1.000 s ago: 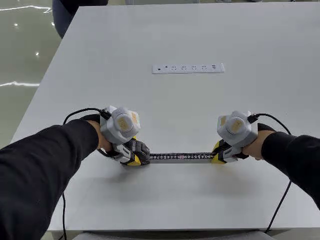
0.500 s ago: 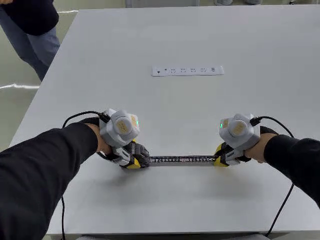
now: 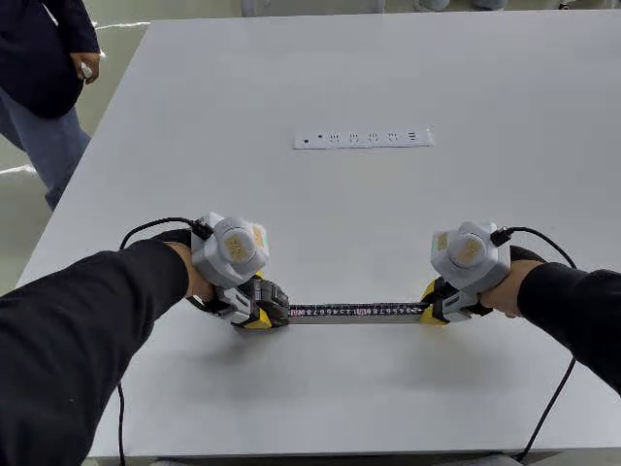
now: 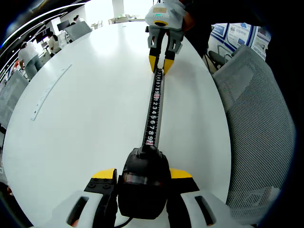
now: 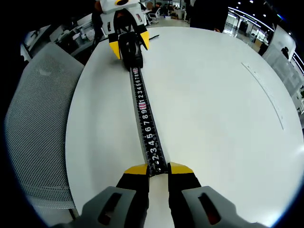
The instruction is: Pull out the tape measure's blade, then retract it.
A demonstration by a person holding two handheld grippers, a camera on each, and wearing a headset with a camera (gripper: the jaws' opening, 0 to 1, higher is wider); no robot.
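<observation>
Two-handed, reaches forward over the near part of the table (image 3: 388,58), left sleeve (image 3: 87,320) and right sleeve (image 3: 572,301) coming in low from either side, left hand (image 3: 197,278) and right hand (image 3: 500,289) wrapped round the gripper bodies, jaws turned inward to face each other. Clamps the left gripper (image 3: 267,307) on the black case of the tape measure (image 3: 269,299), yellow-tipped jaws pressed against its two sides, case sitting down on the tabletop; sees the same hold close up in the left gripper view, left gripper (image 4: 142,174) hugging the tape measure (image 4: 142,190) from both flanks. Pinches the free end of the blade (image 3: 354,311) with the right gripper (image 3: 428,310), jaws drawn almost together with just the tape's tip between the yellow pads, as in the right gripper view (image 5: 159,169). Holds the blade (image 5: 145,118) drawn out flat and straight along the table, numbers facing up, running from the tape measure (image 5: 129,45) to the pinching tips. Catches the right gripper (image 4: 160,64) at the far end of the blade (image 4: 154,104) in the left gripper view. Trails dark cables (image 3: 155,221) from both grippers. Has a white power strip (image 3: 364,138) farther up the table, well apart from the tape. Has a grey mesh chair (image 4: 256,118) just beside the near table edge. Takes in a person (image 3: 39,58) in dark clothes standing off the table's far left corner.
</observation>
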